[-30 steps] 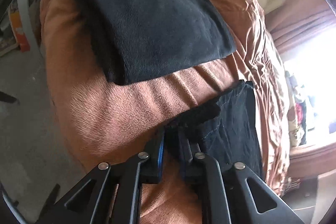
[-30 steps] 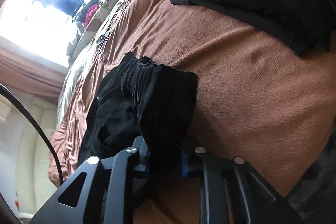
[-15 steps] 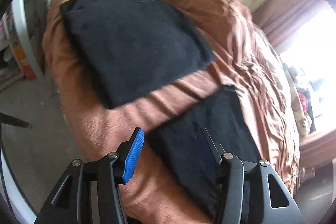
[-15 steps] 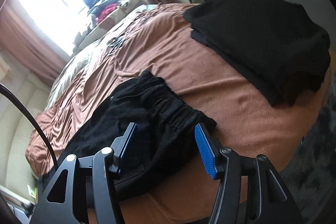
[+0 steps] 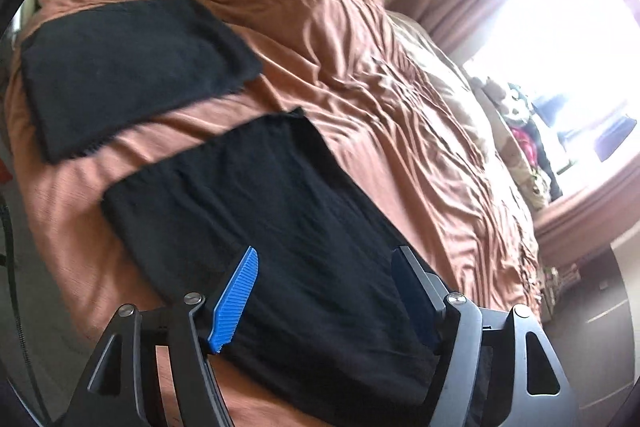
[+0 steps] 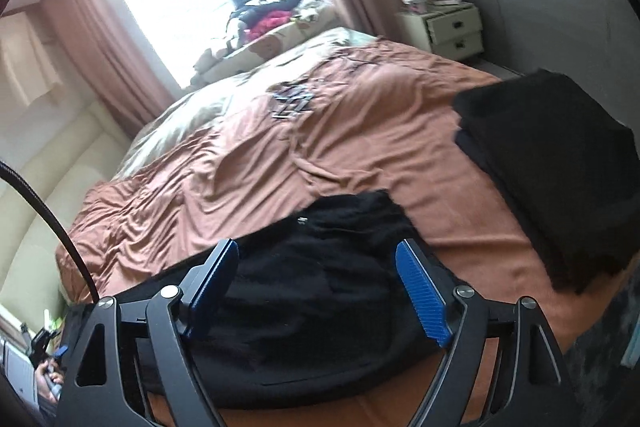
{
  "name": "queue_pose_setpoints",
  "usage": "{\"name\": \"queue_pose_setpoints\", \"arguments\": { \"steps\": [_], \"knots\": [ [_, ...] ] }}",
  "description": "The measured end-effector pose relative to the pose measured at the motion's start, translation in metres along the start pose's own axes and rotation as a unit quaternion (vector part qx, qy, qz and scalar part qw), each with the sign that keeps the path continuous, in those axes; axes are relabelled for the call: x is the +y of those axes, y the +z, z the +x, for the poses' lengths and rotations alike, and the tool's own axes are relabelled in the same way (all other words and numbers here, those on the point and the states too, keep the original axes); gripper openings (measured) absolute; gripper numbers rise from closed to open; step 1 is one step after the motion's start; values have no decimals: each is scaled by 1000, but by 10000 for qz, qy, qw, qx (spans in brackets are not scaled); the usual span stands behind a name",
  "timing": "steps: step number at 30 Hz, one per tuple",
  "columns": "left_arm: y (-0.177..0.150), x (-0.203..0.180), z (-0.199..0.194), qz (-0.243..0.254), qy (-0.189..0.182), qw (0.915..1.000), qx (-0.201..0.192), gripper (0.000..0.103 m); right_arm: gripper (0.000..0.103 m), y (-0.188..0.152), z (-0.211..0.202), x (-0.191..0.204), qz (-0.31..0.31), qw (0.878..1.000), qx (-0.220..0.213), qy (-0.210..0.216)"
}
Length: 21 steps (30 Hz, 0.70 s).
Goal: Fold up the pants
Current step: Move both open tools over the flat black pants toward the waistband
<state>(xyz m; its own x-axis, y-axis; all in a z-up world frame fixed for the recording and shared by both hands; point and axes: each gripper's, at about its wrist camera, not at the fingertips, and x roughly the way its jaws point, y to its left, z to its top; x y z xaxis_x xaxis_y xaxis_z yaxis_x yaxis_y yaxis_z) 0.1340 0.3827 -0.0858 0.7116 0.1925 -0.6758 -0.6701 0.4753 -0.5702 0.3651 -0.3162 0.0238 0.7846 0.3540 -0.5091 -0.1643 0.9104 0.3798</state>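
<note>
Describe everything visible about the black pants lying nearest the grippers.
The pants are black, soft, matte fabric, folded into a long flat rectangle on the brown bedspread. The right wrist view shows a gathered waistband end and a small pale tag or button. They lie apart from the folded black stack. Neither opening gripper's pads press them.
</note>
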Motion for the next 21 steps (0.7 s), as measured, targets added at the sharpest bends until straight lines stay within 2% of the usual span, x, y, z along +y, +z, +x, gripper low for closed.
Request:
{"name": "queue_pose_setpoints", "arguments": {
  "steps": [7, 14, 16, 21],
  "knots": [
    [-15, -43, -8, 205, -70, 9997, 129, 72, 81, -2, 17, 23, -513, 9980, 148, 337],
    [-29, -96, -17, 542, -163, 9978, 336, 72, 81, 0, 38, 52, -1148, 9895, 599, 640],
    [-33, -112, -17, 693, -146, 9967, 402, 72, 81, 2, 43, 61, -1245, 9868, 636, 811],
    [-39, -148, -4, 1115, -125, 9915, 658, 73, 81, 6, 59, 78, -1570, 9804, 738, 939]
  ]
}}
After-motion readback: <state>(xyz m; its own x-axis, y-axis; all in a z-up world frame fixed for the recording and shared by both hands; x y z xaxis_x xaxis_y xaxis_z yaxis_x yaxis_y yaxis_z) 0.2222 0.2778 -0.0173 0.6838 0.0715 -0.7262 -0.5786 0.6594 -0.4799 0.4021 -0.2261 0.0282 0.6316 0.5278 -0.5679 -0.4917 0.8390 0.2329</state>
